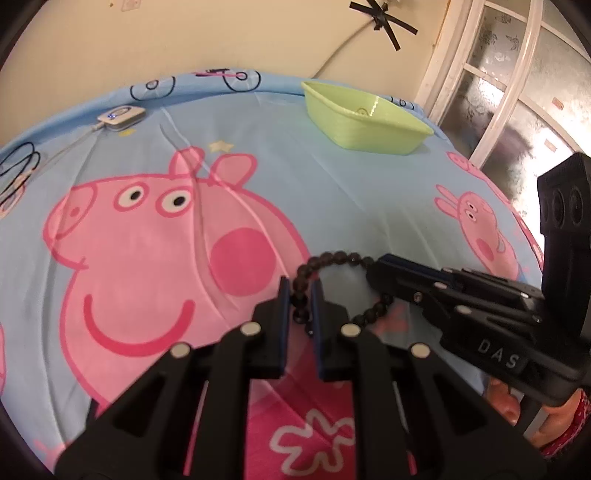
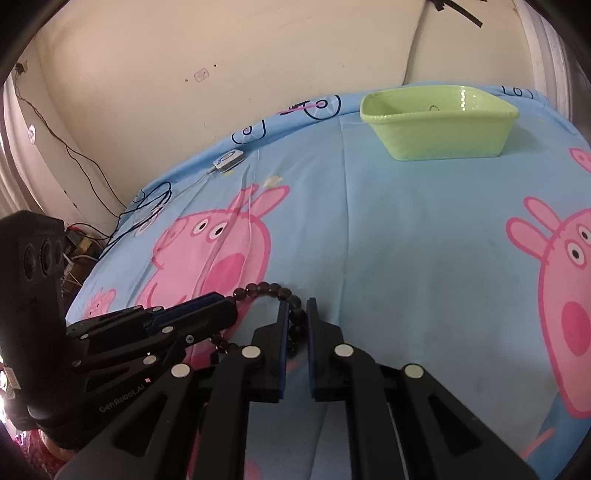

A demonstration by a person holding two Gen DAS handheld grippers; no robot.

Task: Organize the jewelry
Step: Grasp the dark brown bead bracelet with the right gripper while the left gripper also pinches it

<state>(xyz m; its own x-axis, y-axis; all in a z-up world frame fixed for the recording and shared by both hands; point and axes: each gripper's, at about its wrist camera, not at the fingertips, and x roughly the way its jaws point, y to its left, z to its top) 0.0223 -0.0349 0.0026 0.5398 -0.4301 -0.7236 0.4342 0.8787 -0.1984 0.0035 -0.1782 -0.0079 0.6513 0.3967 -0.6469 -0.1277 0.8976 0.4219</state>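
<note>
Left claw [image 1: 300, 295], right claw [image 2: 295, 314] both pinch bracelet [image 1: 343, 258] (opposite sides).

A home bedroom: a bed under a cartoon-pig sheet [image 1: 332, 192], cream plaster wall [image 2: 184, 44], glazed white-framed door [image 1: 491, 74], loose cables [image 2: 74, 155] in the corner.

I see a pig-print blue sheet [image 1: 332, 206], a small white device [image 1: 120, 116] with its cable [image 1: 70, 147], black tape [image 1: 384, 18] on the wall.
</note>
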